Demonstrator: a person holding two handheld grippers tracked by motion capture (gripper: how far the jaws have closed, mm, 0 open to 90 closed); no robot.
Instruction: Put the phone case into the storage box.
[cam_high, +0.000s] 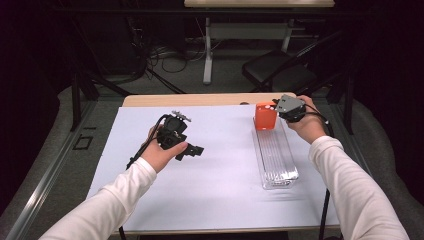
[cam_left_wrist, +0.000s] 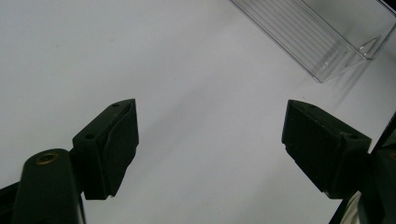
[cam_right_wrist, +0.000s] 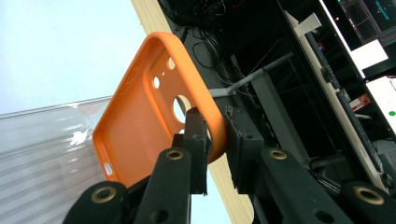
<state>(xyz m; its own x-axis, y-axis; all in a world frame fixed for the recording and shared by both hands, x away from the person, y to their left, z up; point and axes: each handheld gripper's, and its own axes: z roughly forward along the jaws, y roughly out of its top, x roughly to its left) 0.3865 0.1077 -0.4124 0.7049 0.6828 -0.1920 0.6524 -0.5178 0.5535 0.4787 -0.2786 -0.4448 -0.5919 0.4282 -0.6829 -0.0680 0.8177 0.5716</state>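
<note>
**Orange phone case held by its edge above the far end of the clear tray**

The right gripper (cam_right_wrist: 215, 140) is clamped on the rim of the orange phone case (cam_right_wrist: 154, 116), one jaw inside the shell and one outside; in the high view the case (cam_high: 265, 116) hangs upright at the far end of the clear tray (cam_high: 278, 165), whether touching the tray or just above it cannot be told; the tray itself lies lengthwise on the white surface (cam_high: 220, 175). The left gripper (cam_left_wrist: 210, 144) is held well to the left of the tray, its jaws wide apart with nothing between them, pointing down at the surface; the near corner of the tray (cam_left_wrist: 327, 46) shows beyond them.

Handling, as judged: the case is probably light, thin-walled and flexible, with a matte skin that should not slip readily; it is unlikely to break, but a pinch on one wall may let it bend or swing; the rim near a corner, where the wall curves and stiffens, seems the best hold; the camera cut-outs are weaker spots; the rigid, smooth tray may slide if nudged.
</note>
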